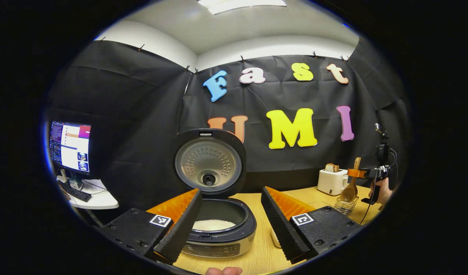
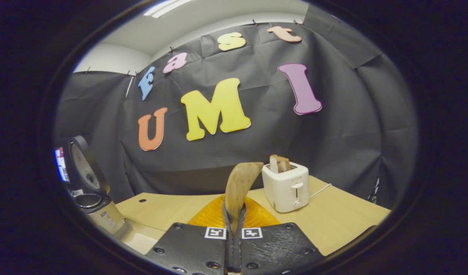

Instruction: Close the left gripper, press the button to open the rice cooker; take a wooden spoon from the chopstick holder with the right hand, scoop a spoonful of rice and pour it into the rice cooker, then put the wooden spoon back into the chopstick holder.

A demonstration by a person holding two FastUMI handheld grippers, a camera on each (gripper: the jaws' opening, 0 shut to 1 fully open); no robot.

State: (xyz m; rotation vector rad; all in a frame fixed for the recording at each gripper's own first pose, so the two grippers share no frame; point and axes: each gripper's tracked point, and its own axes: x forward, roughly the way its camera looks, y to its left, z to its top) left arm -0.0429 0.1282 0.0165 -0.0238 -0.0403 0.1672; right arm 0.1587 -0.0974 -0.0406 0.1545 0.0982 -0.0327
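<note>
A: Black cloth is hanging behind the wooden counter (image 2: 344,225), and the rice cooker (image 1: 215,229) is standing on it with its lid (image 1: 208,163) already up and white rice lying in the pot.

B: Which step is going on?

A: I think the spoon step. The right hand-held gripper (image 2: 234,214) is squeezing the wooden spoon (image 2: 239,183) between its fingers, bowl upward in its own view. From the left gripper view, the spoon is hanging just above the wire chopstick holder (image 1: 344,207). I cannot tell whether it is leaving or returning.

B: And the left hand-held gripper (image 1: 234,225)?

A: It is standing wide and holding nothing, right before the cooker.

B: Anything in the way?

A: A toaster (image 2: 286,187) with bread is standing near the holder, and a monitor (image 1: 70,147) is glowing far left. Next, the spoon is needing a careful path past the toaster.
</note>
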